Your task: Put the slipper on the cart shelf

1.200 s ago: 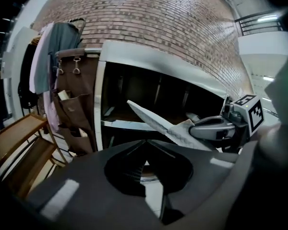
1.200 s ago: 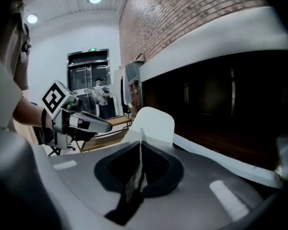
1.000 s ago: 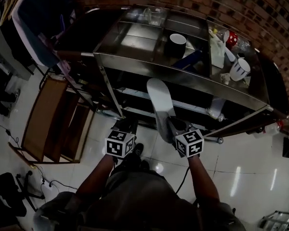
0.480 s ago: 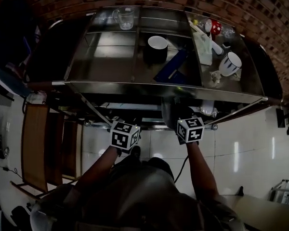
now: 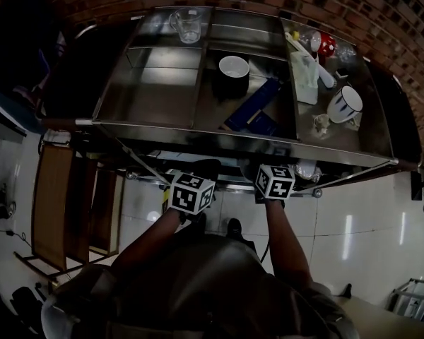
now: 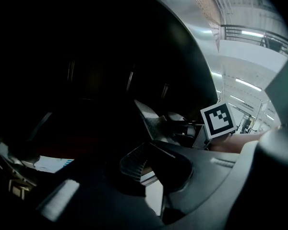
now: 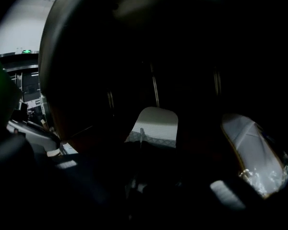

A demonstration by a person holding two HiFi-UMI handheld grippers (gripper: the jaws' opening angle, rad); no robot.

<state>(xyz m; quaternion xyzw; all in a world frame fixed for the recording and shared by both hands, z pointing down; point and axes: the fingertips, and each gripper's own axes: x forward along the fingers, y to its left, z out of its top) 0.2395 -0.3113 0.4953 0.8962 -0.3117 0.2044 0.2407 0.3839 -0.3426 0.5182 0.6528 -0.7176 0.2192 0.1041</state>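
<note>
In the right gripper view the pale slipper (image 7: 153, 123) sticks out ahead of my right gripper (image 7: 141, 150), which is shut on its near end; its toe points into the dark lower shelf of the cart. The head view shows only the right gripper's marker cube (image 5: 274, 181) at the front edge of the steel cart top (image 5: 162, 83), which hides the slipper and jaws. The left gripper's marker cube (image 5: 191, 193) is beside it, lower left. In the left gripper view my left gripper (image 6: 117, 169) looks open and empty, and the slipper (image 6: 151, 124) lies ahead of it.
On the cart top stand a glass mug (image 5: 187, 23), a black cup (image 5: 233, 70), a blue box (image 5: 254, 108), a striped white mug (image 5: 346, 104) and small clutter. A plastic bag (image 7: 252, 150) lies on the lower shelf, right of the slipper. A wooden rack (image 5: 63, 203) stands at the left.
The slipper, seen earlier sticking out over the lower shelf, has gone forward under the cart top and out of the head view. Both grippers have moved closer to the cart's edge.
</note>
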